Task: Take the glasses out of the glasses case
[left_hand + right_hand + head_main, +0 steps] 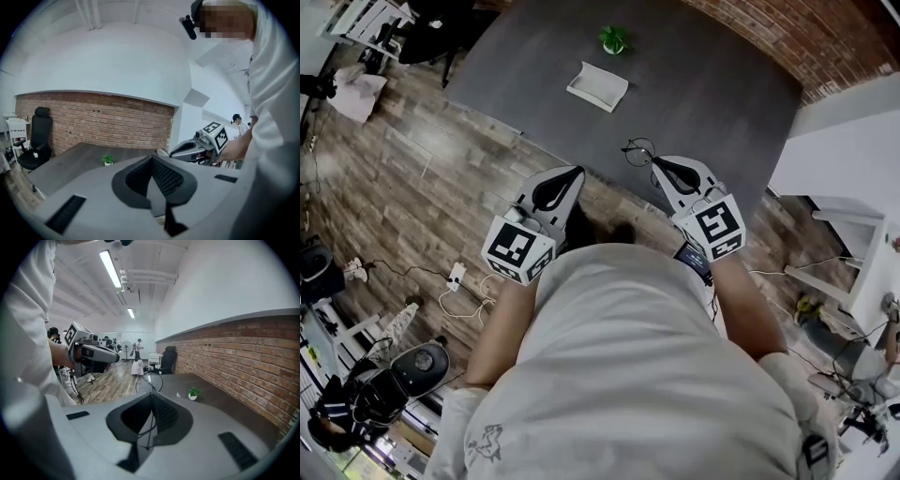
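The glasses (639,152), thin black round frames, hang at the tip of my right gripper (657,165), which is shut on them over the near edge of the dark table (722,94). In the right gripper view their temples run back between the pads, and the lenses (149,383) stick out in front. The white glasses case (597,86) lies open farther back on the table. My left gripper (576,174) hovers beside the table's near edge, over the wooden floor. Its jaws are shut with nothing in them, and the pads (159,176) meet.
A small green plant (614,39) stands behind the case. A brick wall (103,122) runs along the table's far side. A black office chair (35,140) stands at the table's left end. White furniture (844,159) is on the right, and a power strip (455,277) lies on the floor.
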`<action>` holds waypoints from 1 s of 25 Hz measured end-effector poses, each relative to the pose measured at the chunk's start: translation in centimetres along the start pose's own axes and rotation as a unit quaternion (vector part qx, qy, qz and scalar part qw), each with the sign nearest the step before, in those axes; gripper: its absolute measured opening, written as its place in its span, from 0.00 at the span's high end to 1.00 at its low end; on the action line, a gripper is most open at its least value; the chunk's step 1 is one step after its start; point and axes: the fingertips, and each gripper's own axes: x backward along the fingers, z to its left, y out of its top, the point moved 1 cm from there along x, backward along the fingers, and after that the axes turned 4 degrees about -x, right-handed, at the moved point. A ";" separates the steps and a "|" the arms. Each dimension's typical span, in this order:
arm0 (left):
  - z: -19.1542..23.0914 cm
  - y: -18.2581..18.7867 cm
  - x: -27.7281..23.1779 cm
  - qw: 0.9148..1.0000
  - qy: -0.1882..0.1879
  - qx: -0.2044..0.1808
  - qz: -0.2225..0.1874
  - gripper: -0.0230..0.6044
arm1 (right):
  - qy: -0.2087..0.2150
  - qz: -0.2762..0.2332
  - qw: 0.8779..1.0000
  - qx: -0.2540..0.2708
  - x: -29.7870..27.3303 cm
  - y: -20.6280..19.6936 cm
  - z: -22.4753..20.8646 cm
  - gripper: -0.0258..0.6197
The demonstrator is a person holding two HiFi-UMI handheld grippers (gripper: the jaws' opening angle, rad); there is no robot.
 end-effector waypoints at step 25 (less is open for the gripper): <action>-2.8 0.6 10.6 0.999 -0.030 -0.022 -0.014 0.95 | -0.023 -0.018 1.000 -0.005 4.4 1.7 10.9 0.94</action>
